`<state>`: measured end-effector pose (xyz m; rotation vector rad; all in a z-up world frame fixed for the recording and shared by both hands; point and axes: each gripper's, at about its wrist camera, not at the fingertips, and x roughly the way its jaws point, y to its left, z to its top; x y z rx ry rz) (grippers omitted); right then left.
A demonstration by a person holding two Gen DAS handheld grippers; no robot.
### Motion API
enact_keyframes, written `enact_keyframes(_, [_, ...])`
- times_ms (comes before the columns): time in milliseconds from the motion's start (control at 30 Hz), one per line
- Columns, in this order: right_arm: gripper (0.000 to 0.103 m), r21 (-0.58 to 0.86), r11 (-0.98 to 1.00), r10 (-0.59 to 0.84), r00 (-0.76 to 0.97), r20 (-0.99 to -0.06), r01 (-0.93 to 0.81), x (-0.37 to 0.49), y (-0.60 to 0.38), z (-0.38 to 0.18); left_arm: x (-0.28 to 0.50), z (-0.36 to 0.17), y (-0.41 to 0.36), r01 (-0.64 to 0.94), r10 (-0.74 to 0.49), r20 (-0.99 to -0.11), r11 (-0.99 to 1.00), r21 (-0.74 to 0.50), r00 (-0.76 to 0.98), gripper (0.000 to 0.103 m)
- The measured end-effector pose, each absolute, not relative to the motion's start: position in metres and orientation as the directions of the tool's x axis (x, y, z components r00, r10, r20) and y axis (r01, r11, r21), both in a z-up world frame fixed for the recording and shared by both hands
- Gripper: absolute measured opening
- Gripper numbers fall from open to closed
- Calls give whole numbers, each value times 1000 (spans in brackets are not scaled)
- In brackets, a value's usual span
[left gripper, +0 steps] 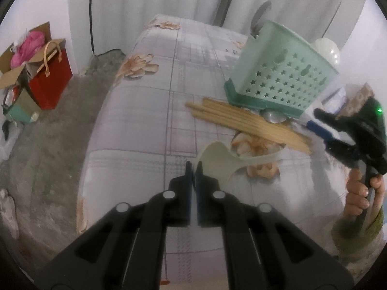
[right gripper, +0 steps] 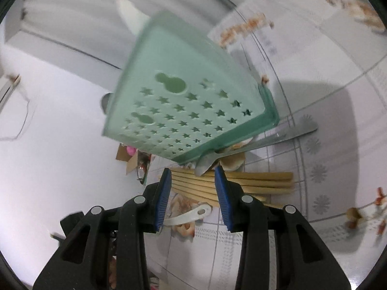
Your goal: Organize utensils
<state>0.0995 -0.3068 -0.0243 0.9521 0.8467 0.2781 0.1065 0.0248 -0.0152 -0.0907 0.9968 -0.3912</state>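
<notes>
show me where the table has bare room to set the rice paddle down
Free: the wide stretch of tablecloth left of the chopsticks, running back to the far edge, and the near strip around the shut left gripper. Crowded: the right side, where the green basket, chopsticks, a metal spoon, the rice paddle and the right gripper bunch together.

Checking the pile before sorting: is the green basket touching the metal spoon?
Touching. The right wrist view shows the green basket's lower edge resting on the metal spoon.
</notes>
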Motion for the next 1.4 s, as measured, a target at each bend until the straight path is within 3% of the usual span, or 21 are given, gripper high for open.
enact_keyframes(267, [37,787,556,538,607,-585,266,126,-302,-37,108,-16,29,268,-391,-786,918,-294,478,1])
enact_keyframes(633, [36,787,514,531,595,-604,341,149,-281,-42,111,-18,32,271,-416,-778,908,-321,472,1])
enact_keyframes(900, [17,778,502,494,613,-616,377,149,-263,-47,111,-19,33,272,-426,-772,903,-332,473,1])
enact_keyframes(1400, [5,906,291,580,697,-422,307,114,-288,-65,113,-22,38,236,-458,-752,889,-393,475,2])
